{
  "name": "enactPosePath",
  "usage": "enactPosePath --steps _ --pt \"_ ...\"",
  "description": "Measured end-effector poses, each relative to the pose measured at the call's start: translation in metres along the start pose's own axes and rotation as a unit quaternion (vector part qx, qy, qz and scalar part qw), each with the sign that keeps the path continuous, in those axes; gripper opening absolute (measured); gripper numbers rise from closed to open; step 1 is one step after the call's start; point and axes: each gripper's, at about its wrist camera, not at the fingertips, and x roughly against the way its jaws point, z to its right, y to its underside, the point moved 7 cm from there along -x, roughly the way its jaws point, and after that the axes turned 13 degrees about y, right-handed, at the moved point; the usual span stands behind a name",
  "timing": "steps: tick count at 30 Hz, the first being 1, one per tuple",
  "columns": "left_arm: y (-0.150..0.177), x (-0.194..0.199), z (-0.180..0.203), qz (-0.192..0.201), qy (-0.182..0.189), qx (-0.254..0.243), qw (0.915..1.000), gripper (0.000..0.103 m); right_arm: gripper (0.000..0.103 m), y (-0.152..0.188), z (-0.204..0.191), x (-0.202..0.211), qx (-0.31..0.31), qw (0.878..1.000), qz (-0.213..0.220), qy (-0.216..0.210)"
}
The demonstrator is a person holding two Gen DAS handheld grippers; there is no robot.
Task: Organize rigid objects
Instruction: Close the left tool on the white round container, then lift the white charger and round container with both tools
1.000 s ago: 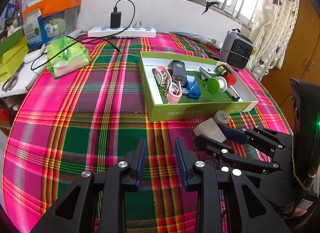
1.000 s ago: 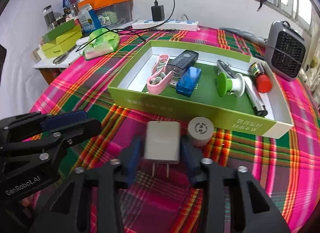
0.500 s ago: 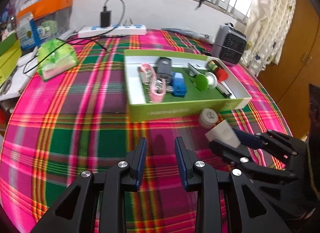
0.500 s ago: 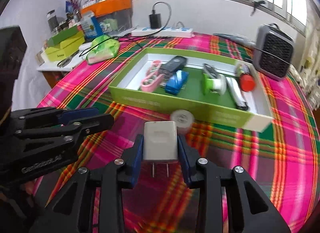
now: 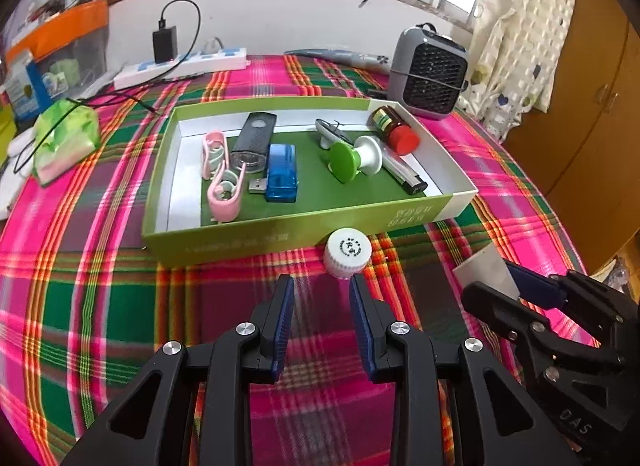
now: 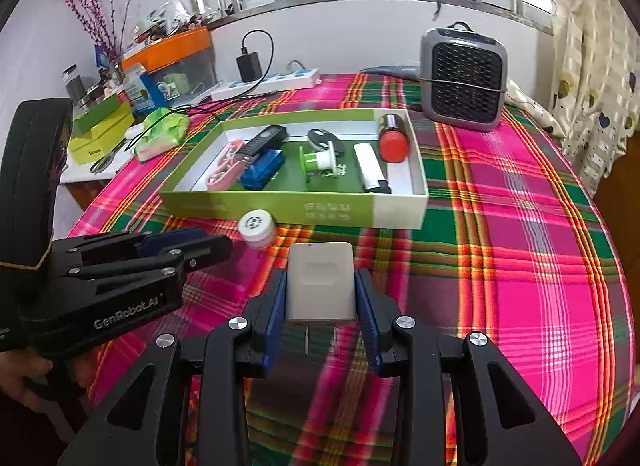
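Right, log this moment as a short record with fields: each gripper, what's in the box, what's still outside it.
right gripper: shut on white charger, prongs toward the camera, lifted above the cloth
left gripper: open, empty, just short of white bottle cap
green box: pink clips, black device, blue USB reader, green-white spool, red-capped bottle, lighter
outside box: white bottle cap, against the front wall

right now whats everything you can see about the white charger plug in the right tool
The white charger plug is a squarish, smooth plastic block with rounded corners and a shallow rounded-rectangle recess on its face. Two thin metal prongs point back toward the camera. The right tool clamps its two sides, holding it above the plaid tablecloth.
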Motion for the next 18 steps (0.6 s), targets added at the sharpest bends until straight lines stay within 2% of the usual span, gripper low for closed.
enactPosePath --steps 5,9,13,18 --pt "-0.003 -0.006 0.007 0.003 -0.016 -0.016 0.9997 0.028 0.035 -0.001 0.006 0.001 -0.004 1.0 0.002 -0.006" --pt "-0.005 -0.013 0.014 0.002 -0.007 -0.014 0.9999 0.028 0.035 -0.002 0.01 -0.001 -0.004 1.0 0.002 -0.009" --pt "-0.007 -0.02 0.019 0.0 -0.008 -0.018 0.9998 0.033 0.035 -0.003 0.014 -0.002 -0.006 1.0 0.002 -0.01" --pt "-0.01 -0.025 0.019 0.001 -0.016 -0.018 0.9997 0.033 0.035 -0.005 0.017 -0.001 -0.008 1.0 0.004 -0.011"
